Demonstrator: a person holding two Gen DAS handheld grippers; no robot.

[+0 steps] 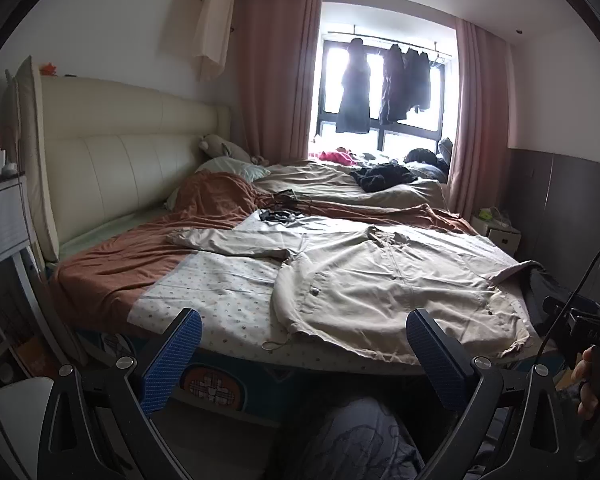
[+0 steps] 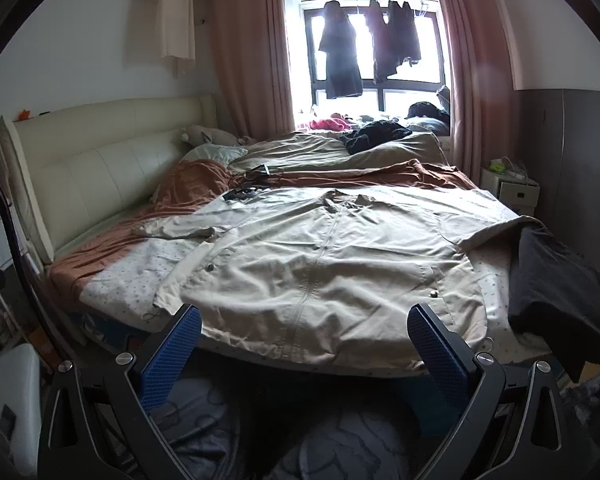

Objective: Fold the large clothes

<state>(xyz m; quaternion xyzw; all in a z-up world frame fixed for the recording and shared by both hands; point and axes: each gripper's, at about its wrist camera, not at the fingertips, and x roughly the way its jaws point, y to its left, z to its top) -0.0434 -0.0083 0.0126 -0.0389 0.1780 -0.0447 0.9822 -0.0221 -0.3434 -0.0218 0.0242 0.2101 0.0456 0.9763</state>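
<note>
Left gripper (image 1: 304, 350) and right gripper (image 2: 304, 350) spread wide, empty, short of the bed's (image 2: 112, 284) near edge. Just beyond, beige jacket (image 2: 320, 256) spread flat, front up, hem nearest, collar farthest, one sleeve out left. Black garment (image 2: 556, 292) draped at right. Farther back, rust blanket (image 2: 380, 178), window (image 2: 374, 40).

Your left gripper (image 1: 304, 344) is held level just short of the near edge of the bed (image 1: 228, 300), its two blue-padded fingers (image 1: 172, 360) spread wide with nothing between them. Your right gripper (image 2: 304, 344) sits the same way before that edge, fingers (image 2: 440, 344) splayed and empty. Your right hand (image 1: 592, 384) shows at the left camera's far right edge, apparently wrapped around the other gripper's handle; the view there is too cropped to be sure.
</note>
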